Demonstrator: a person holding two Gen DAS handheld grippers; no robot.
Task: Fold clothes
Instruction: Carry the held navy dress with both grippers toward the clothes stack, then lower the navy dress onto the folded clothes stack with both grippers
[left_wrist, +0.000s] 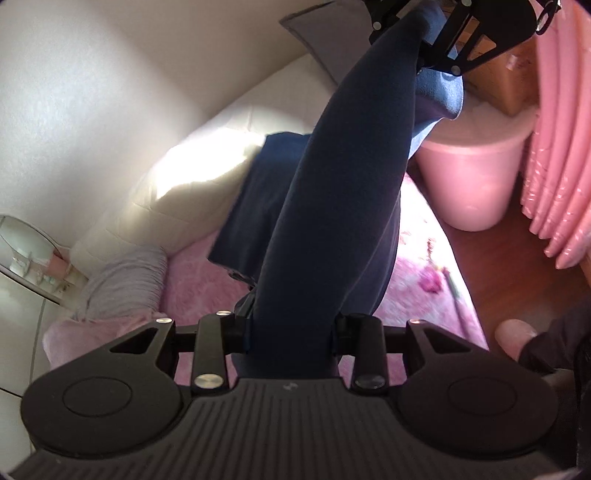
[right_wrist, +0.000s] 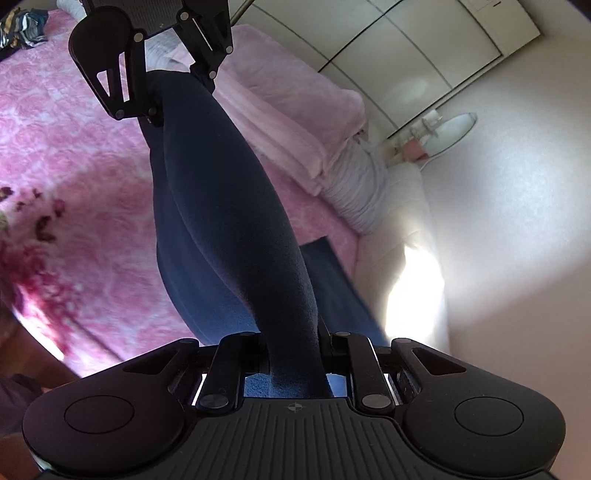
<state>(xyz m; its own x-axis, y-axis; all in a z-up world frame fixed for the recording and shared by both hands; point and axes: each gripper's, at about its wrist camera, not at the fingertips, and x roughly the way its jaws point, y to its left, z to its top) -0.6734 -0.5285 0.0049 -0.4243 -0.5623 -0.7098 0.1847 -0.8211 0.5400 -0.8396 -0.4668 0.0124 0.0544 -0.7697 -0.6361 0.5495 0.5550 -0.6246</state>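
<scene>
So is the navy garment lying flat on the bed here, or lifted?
Lifted. The navy garment runs bunched between the left gripper and right gripper, both clamped on it, sagging toward the pink bedspread.

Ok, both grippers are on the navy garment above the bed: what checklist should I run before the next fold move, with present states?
1. Left gripper shut on the navy garment: ok.
2. Right gripper shut on the same garment: ok.
3. Fabric stretched between the two grippers, not slack: ok.
4. Hanging lower part free of the pink bucket: ok, it hangs over the pink bedspread.
5. Hanging layers even and unwrinkled: cannot tell.
6. Landing area free of the clothes pile: ok, the pile lies far off.
</scene>
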